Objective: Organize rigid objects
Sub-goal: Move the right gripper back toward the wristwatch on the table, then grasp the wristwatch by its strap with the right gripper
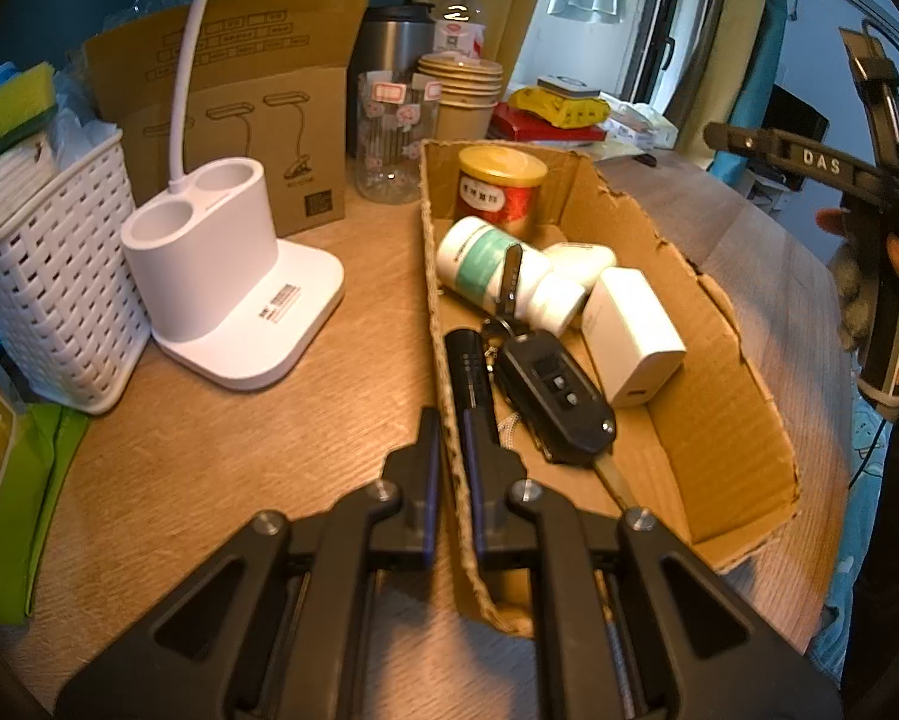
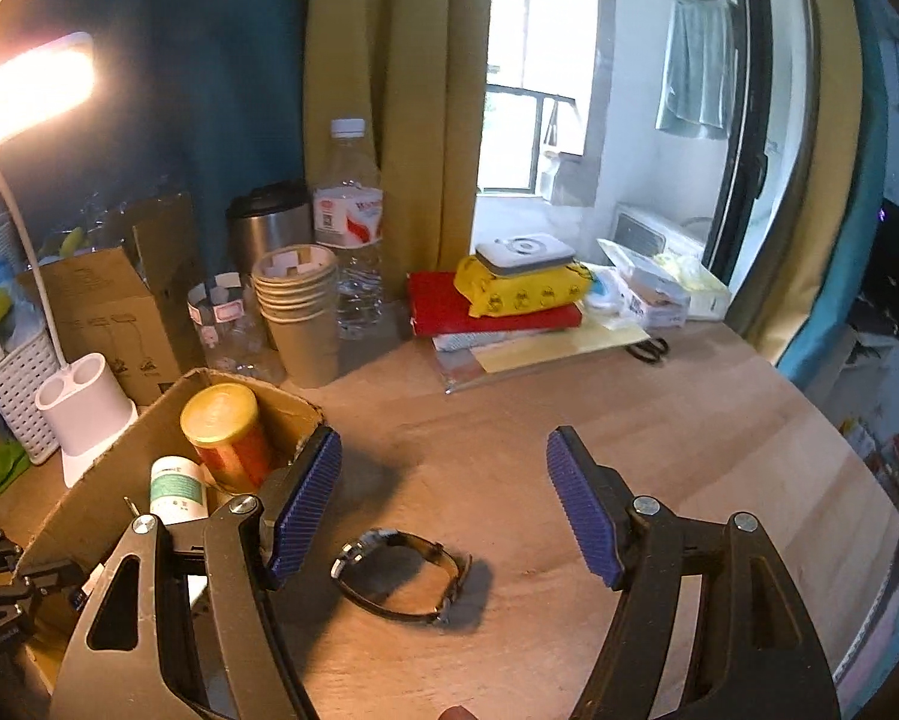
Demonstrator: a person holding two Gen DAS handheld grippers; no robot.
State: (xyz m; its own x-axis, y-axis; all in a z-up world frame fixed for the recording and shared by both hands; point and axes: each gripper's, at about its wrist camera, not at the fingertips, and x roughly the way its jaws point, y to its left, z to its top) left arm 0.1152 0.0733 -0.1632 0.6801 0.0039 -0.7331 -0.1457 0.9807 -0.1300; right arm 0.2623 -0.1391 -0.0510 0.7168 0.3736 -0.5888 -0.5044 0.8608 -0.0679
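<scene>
An open cardboard box (image 1: 713, 420) lies on the wooden table. It holds a red can with a yellow lid (image 1: 500, 189), a white pill bottle (image 1: 497, 267), a white charger (image 1: 629, 336), a car key (image 1: 557, 396) and a black flashlight (image 1: 470, 369). My left gripper (image 1: 449, 450) is shut on the box's left wall. My right gripper (image 2: 443, 498) is open and empty above a black wristwatch (image 2: 401, 576) that lies on the table just right of the box (image 2: 89, 504). The can (image 2: 224, 426) and pill bottle (image 2: 176, 489) also show there.
A white lamp base (image 1: 233, 300), a white basket (image 1: 53, 294), a carton, a glass jar (image 1: 392, 138), paper cups (image 1: 461, 96), a steel mug and a water bottle (image 2: 353, 228) stand at the back left. Books, a yellow pack (image 2: 521, 285) and scissors (image 2: 647, 351) lie behind.
</scene>
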